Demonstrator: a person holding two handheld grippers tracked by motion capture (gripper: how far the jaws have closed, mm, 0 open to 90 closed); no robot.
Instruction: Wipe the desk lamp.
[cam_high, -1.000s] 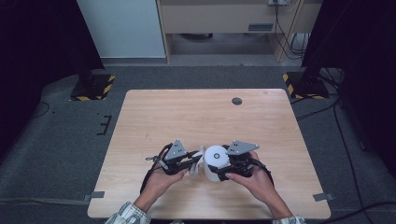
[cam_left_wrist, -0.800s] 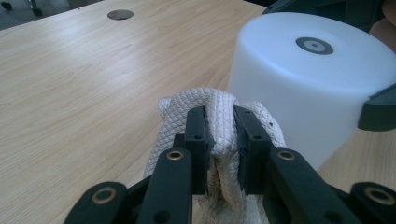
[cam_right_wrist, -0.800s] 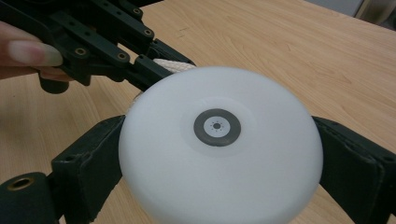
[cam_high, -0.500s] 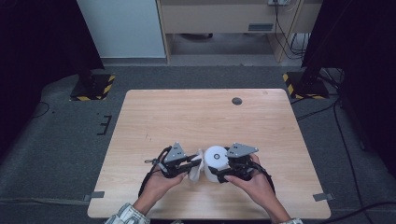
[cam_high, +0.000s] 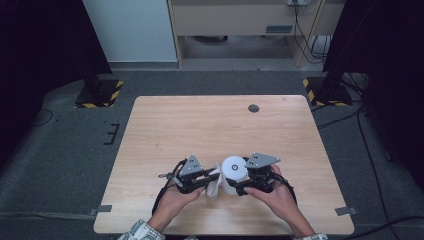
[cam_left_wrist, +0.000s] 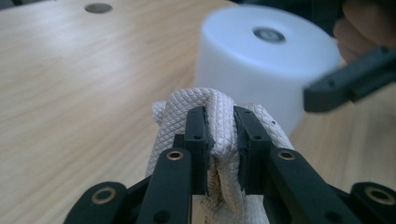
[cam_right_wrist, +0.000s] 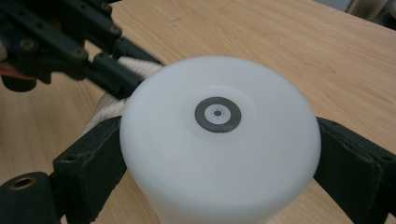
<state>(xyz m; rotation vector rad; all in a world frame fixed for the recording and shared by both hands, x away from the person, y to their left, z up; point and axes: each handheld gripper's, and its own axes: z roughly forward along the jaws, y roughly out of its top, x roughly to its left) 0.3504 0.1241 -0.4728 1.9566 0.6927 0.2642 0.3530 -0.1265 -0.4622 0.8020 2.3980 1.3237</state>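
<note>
Barely any movement since a second ago: left gripper (cam_left_wrist: 219, 140) fingers stay clamped on the white braided rope (cam_left_wrist: 219, 109), right gripper (cam_right_wrist: 219, 163) fingers grip the white plastic cylinder (cam_right_wrist: 219, 140) upright on the wooden table (cam_high: 200, 125).

Black two-jaw bodies are seen on the left gripper (cam_high: 207, 181) and the right gripper (cam_high: 239, 189), each topped by a grey three-cornered plate. Brass-coloured rivets are set in the jaws. Plaid cuffs are worn.
</note>
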